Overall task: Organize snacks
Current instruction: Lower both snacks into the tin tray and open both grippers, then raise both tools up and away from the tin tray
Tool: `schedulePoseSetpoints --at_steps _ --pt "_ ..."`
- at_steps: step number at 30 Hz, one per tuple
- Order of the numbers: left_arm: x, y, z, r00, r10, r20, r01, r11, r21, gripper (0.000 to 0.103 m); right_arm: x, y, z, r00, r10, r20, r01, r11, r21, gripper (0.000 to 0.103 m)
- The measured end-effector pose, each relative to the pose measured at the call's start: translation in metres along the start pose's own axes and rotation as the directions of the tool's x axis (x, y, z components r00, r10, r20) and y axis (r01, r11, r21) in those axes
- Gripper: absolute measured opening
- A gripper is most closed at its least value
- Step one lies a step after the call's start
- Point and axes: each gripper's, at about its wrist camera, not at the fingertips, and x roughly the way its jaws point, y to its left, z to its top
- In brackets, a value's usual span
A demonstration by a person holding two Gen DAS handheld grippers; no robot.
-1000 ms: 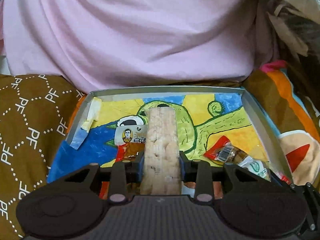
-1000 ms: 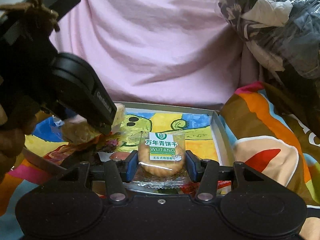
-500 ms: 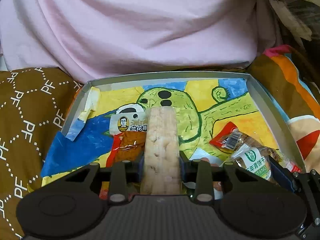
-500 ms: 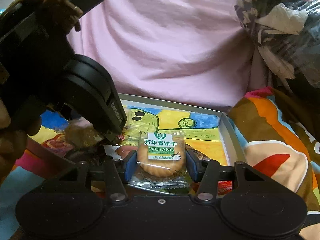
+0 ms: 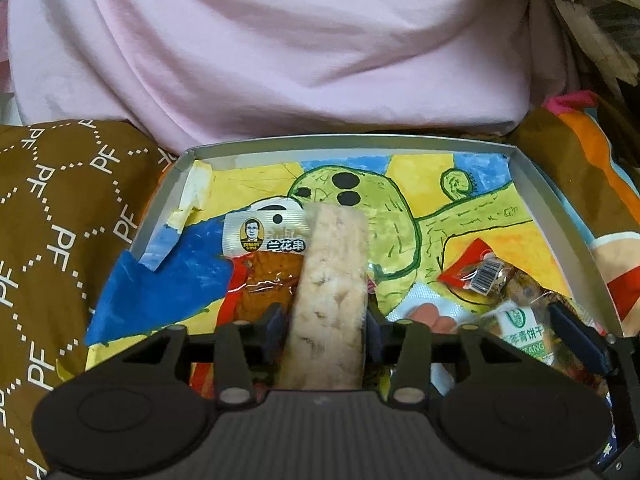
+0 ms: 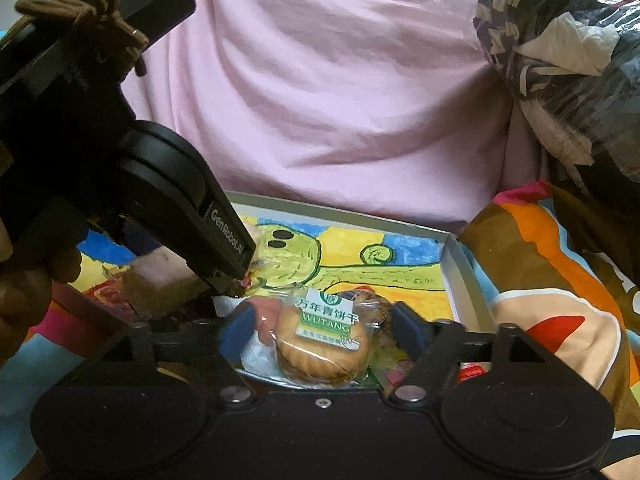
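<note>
Now the left tool (image 5: pixel 326 318) points down into the tray (image 5: pixel 532 184), its jaws just opened a little; the bar (image 5: pixel 332 280) lies between them, the left pad clear of it, the right pad's contact hard to tell. That bar is tilted slightly, its far end over a silver-topped packet (image 5: pixel 266 240) on the tray's painted bottom.

Beside it the right tool (image 6: pixel 320 330) is held nearly level at the tray's near edge, jaws just spread wide and both blue pads clear of the biscuit (image 6: pixel 324 340), which rests in its clear wrapper on other packets in the tray.

Only the right view shows the left tool (image 6: pixel 240 276) from the side, dark fingers of a hand (image 6: pixel 24 280) gripping it, with the bar (image 6: pixel 160 284) sticking out beneath. Only the left view shows the red packet (image 5: pixel 476 268) and the brown pillow (image 5: pixel 52 220) left of the tray. Both views show a pink cloth (image 5: pixel 280 52) behind the tray.
</note>
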Motion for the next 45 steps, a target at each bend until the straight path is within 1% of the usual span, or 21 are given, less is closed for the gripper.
schedulePoseSetpoints --at_steps 2,5,7,9,12,13,15,17,20,27,30,34,40,45 --pt "-0.003 0.001 0.000 1.000 0.003 0.011 -0.002 1.000 -0.008 0.059 -0.001 -0.002 0.001 1.000 -0.001 0.002 0.001 1.000 0.013 0.082" --pt "-0.007 0.002 0.001 1.000 0.002 0.024 -0.001 1.000 -0.016 0.066 -0.003 -0.006 0.004 1.000 -0.006 0.003 0.006 0.999 0.037 0.087" --pt "-0.011 0.003 0.001 0.999 0.005 0.037 -0.005 1.000 -0.024 0.071 -0.005 -0.008 0.007 1.000 -0.011 0.009 0.011 0.999 0.048 0.093" --pt "-0.017 0.005 0.002 0.999 0.010 0.050 -0.008 0.999 -0.036 0.081 -0.011 -0.010 0.011 1.000 -0.016 0.019 0.015 0.998 0.055 0.094" --pt "-0.030 0.008 0.005 0.997 0.010 0.081 -0.006 0.998 -0.056 0.090 -0.019 -0.014 0.020 0.999 -0.024 0.028 0.023 0.998 0.061 0.099" --pt "-0.034 0.009 0.007 0.996 0.011 0.090 -0.006 0.998 -0.063 0.092 -0.022 -0.016 0.023 0.999 -0.028 0.031 0.026 0.998 0.064 0.100" --pt "-0.046 0.012 0.010 0.993 0.019 0.116 -0.010 0.996 -0.083 0.097 -0.030 -0.019 0.031 0.999 -0.032 0.034 0.030 0.997 0.071 0.102" --pt "-0.059 0.015 0.012 0.989 0.029 0.144 -0.015 0.995 -0.101 0.101 -0.039 -0.023 0.040 0.999 -0.034 0.036 0.031 0.997 0.076 0.102" --pt "-0.078 0.022 0.015 0.984 0.037 0.174 -0.017 0.993 -0.116 0.103 -0.055 -0.026 0.055 0.998 -0.038 0.049 0.034 0.995 0.092 0.102" --pt "-0.127 0.039 0.012 0.972 0.054 0.229 -0.019 0.988 -0.155 0.103 -0.096 -0.028 0.088 0.996 -0.059 0.070 0.049 0.990 0.131 0.102" --pt "-0.147 0.048 0.008 0.971 0.047 0.233 -0.005 0.984 -0.175 0.103 -0.119 -0.028 0.099 0.995 -0.071 0.077 0.057 0.984 0.168 0.102" --pt "-0.174 0.062 -0.003 0.970 0.029 0.242 0.021 0.979 -0.203 0.103 -0.144 -0.023 0.106 0.994 -0.077 0.076 0.062 0.983 0.172 0.102" --pt "-0.206 0.079 -0.023 0.972 0.025 0.233 0.031 0.972 -0.235 0.103 -0.184 -0.012 0.108 0.994 -0.080 0.071 0.068 0.985 0.159 0.102" --pt "-0.227 0.090 -0.046 0.976 0.029 0.216 0.025 0.969 -0.246 0.103 -0.216 -0.002 0.102 0.995 -0.078 0.059 0.069 0.989 0.133 0.102"
